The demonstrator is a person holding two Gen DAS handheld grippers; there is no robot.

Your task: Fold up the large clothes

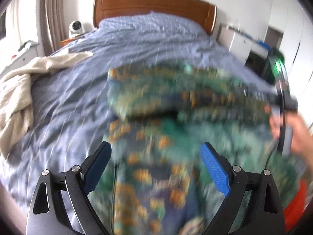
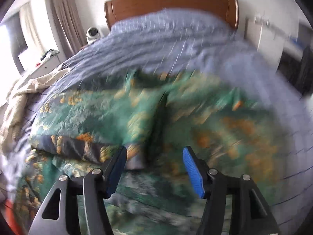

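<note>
Lying across the middle of the bed (image 1: 137, 45), below the wooden headboard (image 1: 154, 4), a large green garment (image 1: 176, 129) printed with orange and dark blue patches covers much of the pale blue checked bedding; both views are smeared by motion, and no brand, label or writing can be read anywhere. A fold of the garment (image 2: 137, 117) forms a darker flap on the side away from the headboard, seen in the right wrist view. The left gripper (image 1: 156, 168) hangs above the cloth at the end farthest from the headboard, its two blue-padded fingers spread wide, with nothing pinched between them; the cloth shows in the gap, but whether the pads touch it cannot be told through the blur. The right gripper (image 2: 154, 168) likewise hangs over the garment with its fingers parted, narrower than the left pair and with nothing clamped, the edge of the dark flap just beside its left finger. From the left wrist view, a hand (image 1: 289, 133) holds the right gripper's dark body at the garment's right edge. A cream blanket (image 1: 17, 90) lies crumpled on the bed, to the left below the headboard, and a small white camera (image 1: 76, 27) stands just left of the headboard.
</note>
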